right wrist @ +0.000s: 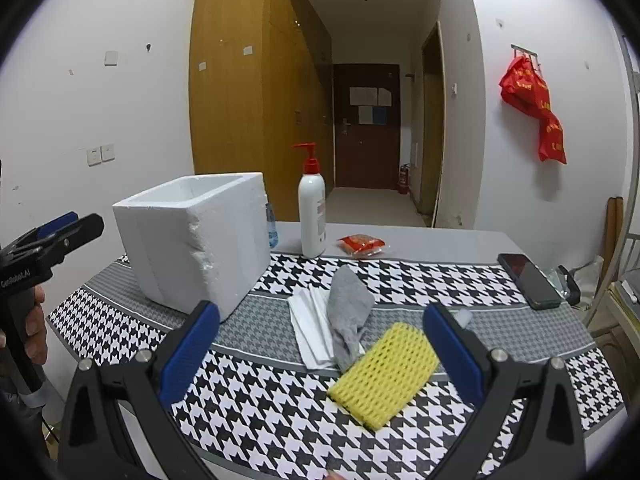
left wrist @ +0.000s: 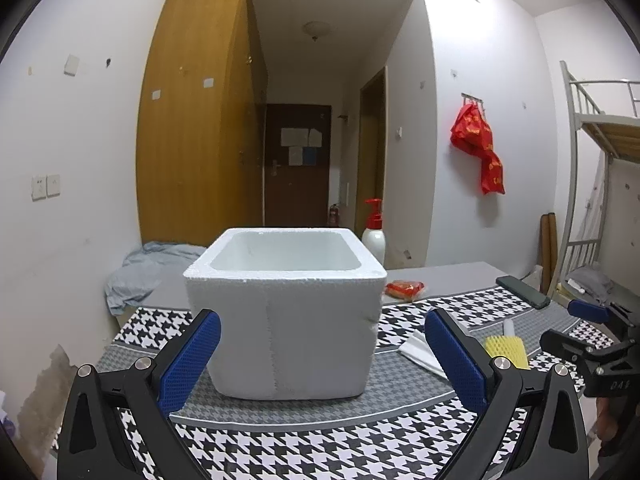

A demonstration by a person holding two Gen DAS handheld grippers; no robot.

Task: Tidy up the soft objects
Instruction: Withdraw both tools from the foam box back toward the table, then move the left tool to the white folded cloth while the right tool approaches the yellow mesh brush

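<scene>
Both tools idle above the houndstooth mat (right wrist: 256, 396). The left gripper (left wrist: 320, 354) faces the white foam box (left wrist: 286, 316), jaws spread wide and holding nothing; the right gripper (right wrist: 320, 356) hovers likewise spread and unloaded over the soft items. Progress: apparently none. The visible part of the box interior appears bare, while the yellow foam net (right wrist: 384, 374), grey cloth (right wrist: 348, 312) and white tissue (right wrist: 308, 328) lie on the mat to the right of the box. The net's long axis runs diagonally, from near-left to far-right, its far end beside the right finger.
</scene>
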